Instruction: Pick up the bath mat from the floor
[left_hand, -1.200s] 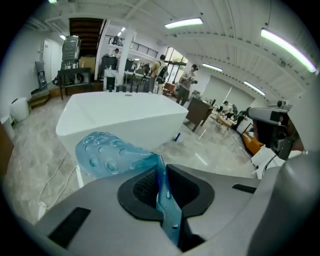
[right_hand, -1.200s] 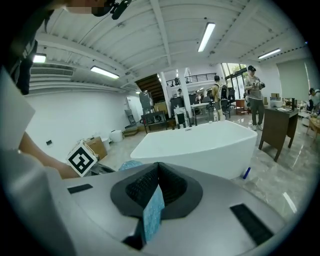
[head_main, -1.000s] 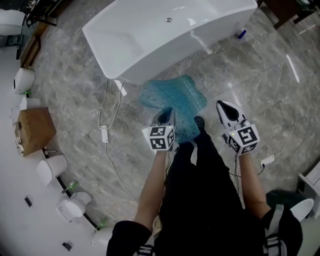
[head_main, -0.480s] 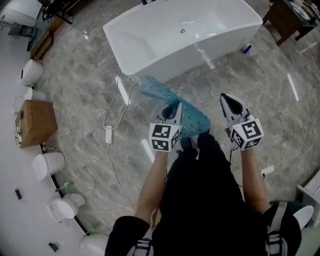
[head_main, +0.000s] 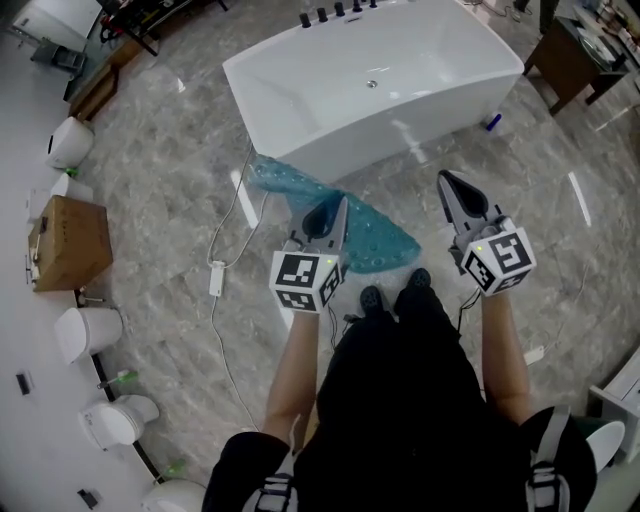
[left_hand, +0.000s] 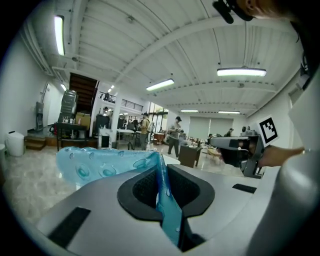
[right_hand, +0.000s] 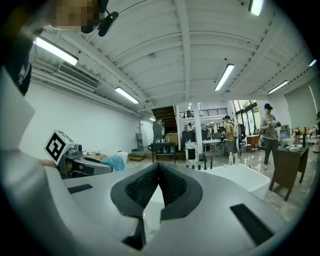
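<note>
As the person straightens up, the left gripper (head_main: 335, 212) has its jaws pinched almost shut on an edge of the translucent turquoise, bubble-textured rubber bath mat (head_main: 378, 238), which now hangs folded beside the white freestanding bathtub (head_main: 290, 100). A second ago the mat lay spread on the grey marble floor (head_main: 170, 200). The pick-up looks all but done, though the mat's trailing end may still touch the floor. The right gripper (head_main: 447, 184), jaws together, holds nothing.
</note>
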